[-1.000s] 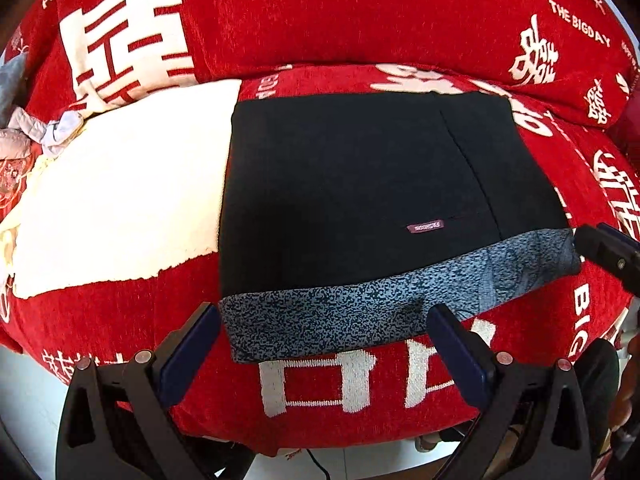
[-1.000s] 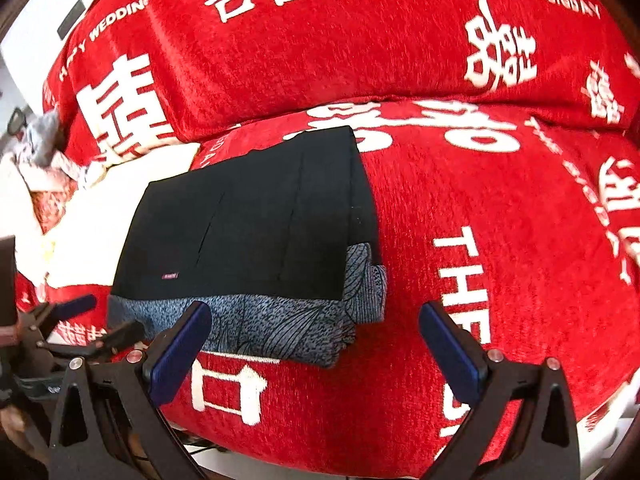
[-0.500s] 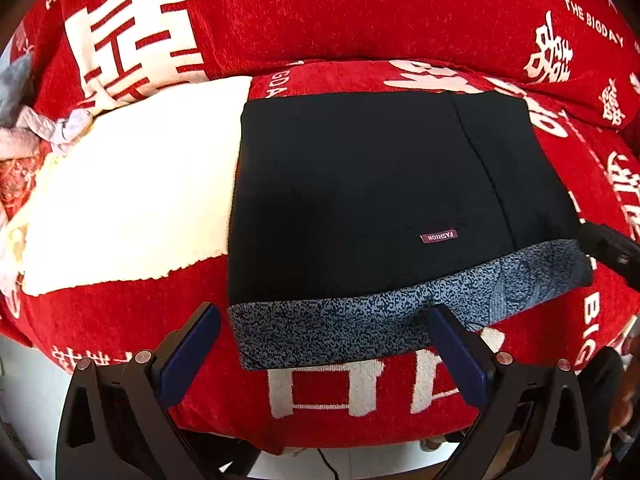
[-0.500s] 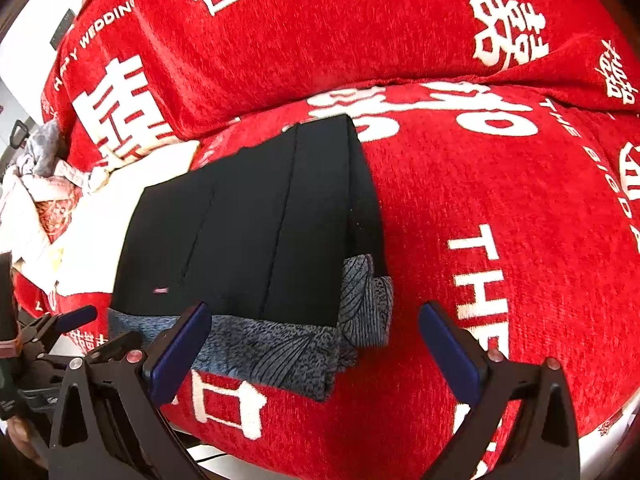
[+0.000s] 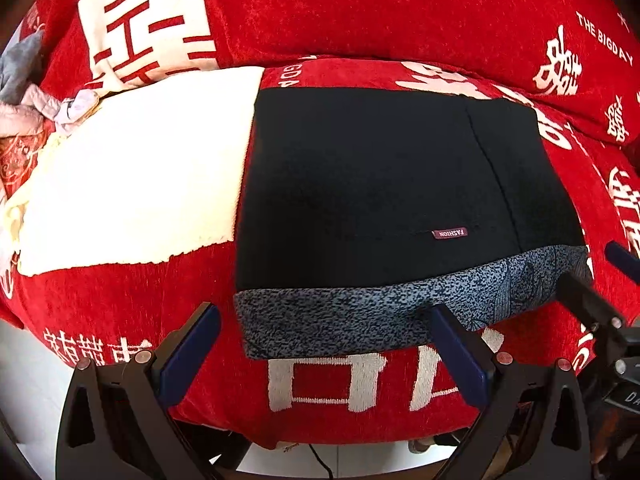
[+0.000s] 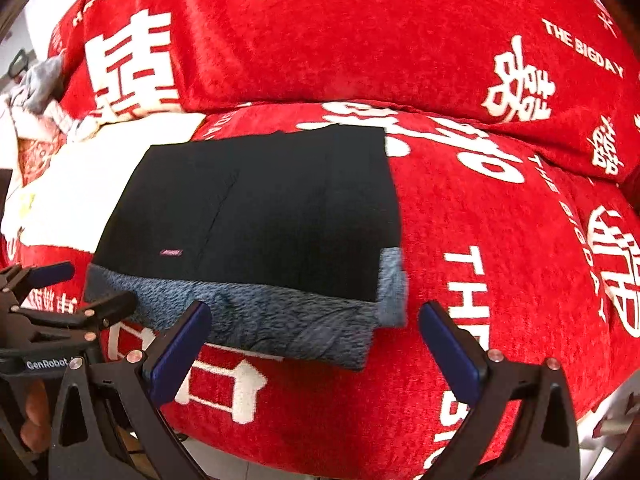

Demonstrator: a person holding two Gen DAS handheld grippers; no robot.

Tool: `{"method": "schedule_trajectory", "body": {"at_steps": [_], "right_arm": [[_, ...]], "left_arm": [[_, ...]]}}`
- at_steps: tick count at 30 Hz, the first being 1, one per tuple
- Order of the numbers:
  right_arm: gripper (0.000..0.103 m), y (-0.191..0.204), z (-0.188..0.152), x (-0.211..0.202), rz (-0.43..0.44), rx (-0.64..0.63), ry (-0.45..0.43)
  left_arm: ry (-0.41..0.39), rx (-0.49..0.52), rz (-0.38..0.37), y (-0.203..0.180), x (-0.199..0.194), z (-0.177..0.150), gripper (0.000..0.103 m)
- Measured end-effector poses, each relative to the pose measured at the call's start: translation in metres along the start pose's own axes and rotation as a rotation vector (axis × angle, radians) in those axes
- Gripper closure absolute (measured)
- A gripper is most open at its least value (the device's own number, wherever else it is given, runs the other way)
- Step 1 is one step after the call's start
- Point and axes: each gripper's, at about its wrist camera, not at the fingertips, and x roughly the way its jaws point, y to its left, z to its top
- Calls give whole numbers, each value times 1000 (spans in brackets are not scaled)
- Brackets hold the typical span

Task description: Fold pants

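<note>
The black pants lie folded into a flat rectangle on the red sofa seat, with a grey fleece lining band along the near edge and a small "FASHION" label. They also show in the right wrist view. My left gripper is open and empty, just in front of the grey band. My right gripper is open and empty at the pants' near right corner. Each gripper shows at the edge of the other's view.
The red sofa has white lettering on its seat and back cushions. A white cloth lies left of the pants. Crumpled grey and pink clothes sit at the far left. The seat's front edge drops to a pale floor.
Both grippers have moved a little closer over the pants. The right gripper's view has swung so the pants sit more centred. The pants have not moved.
</note>
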Motion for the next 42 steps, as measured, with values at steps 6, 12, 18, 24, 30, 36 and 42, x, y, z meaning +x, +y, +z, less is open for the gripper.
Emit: {"method": "schedule_trajectory", "body": {"at_steps": [6, 12, 18, 24, 30, 36, 42], "right_arm": [[0, 2, 1, -1, 0, 4, 2], [0, -2, 1, -1, -9, 8, 2], [0, -12, 5, 2, -12, 37, 8], [0, -22, 8, 7, -11, 61, 19], [0, -25, 9, 8, -8, 67, 19], [0, -25, 9, 11, -10, 59, 25], [0, -28, 12, 18, -8, 72, 40]], "left_arm": [[-8, 8, 3, 2, 0, 2, 0], [-14, 19, 6, -1, -2, 1, 0], [-19, 19, 17, -3, -4, 0, 0], [-19, 21, 25, -4, -4, 1, 0], [-17, 19, 28, -6, -3, 1, 0], [-17, 17, 30, -7, -3, 1, 0], [-16, 18, 29, -7, -2, 1, 0]]}}
